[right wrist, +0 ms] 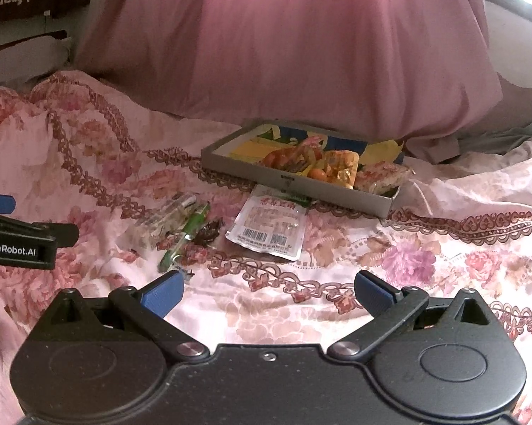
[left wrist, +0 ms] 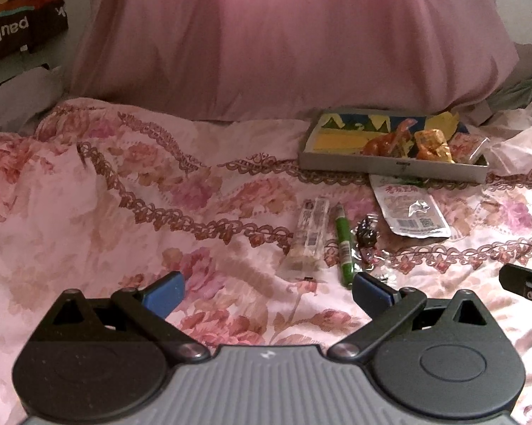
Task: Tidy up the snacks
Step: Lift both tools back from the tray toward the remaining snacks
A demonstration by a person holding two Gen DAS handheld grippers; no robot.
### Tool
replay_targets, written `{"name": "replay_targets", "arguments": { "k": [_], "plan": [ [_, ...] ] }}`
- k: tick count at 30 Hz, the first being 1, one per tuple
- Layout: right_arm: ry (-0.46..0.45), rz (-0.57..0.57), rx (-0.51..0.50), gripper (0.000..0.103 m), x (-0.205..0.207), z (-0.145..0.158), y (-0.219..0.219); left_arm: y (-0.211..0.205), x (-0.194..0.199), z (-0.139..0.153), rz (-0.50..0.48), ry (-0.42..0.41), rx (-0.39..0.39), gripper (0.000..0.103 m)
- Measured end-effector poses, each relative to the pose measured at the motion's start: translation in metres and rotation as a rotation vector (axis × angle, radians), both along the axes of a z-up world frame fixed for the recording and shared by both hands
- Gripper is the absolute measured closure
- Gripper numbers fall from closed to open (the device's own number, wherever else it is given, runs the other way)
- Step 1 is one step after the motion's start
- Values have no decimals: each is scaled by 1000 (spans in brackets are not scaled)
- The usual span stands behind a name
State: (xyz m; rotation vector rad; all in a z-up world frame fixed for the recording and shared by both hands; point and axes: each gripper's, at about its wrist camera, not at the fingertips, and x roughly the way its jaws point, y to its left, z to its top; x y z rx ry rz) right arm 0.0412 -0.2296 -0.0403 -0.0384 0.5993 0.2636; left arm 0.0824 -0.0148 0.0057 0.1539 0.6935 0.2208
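i hold both hand-held grippers, left [left wrist: 267,294] and right [right wrist: 268,292], spread and empty, facing loose snacks [left wrist: 343,244] awaiting the tray [left wrist: 389,168].

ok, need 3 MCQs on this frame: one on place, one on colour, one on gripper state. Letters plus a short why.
1. Where does the white barcoded pouch lie?
A. inside the tray
B. on the bedspread just in front of the tray
C. on the pillow

2. What colour is the thin stick snack beside the clear-wrapped bar?
A. green
B. blue
C. yellow

3. How do the two grippers stand?
A. both shut on snacks
B. left shut, right open
C. both open and holding nothing

Answers:
1 B: the pouch sits on the floral bedspread against the near wall of the tray, not in it.
2 A: its wrapper is plainly green in both views.
3 C: the left gripper and right gripper each show their blue pads spread wide with only cloth between them.
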Motion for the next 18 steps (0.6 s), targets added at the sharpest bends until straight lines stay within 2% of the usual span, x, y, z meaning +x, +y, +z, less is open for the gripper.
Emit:
{"name": "replay_targets", "arguments": {
  "k": [12,18],
  "plan": [
    [17,16,-24,1,5,-7,10,1,10,-9,22,51,12,0],
    [13,17,-22,1,7,-8,12,5,14,-10,14,67,-19,0]
  ]
}}
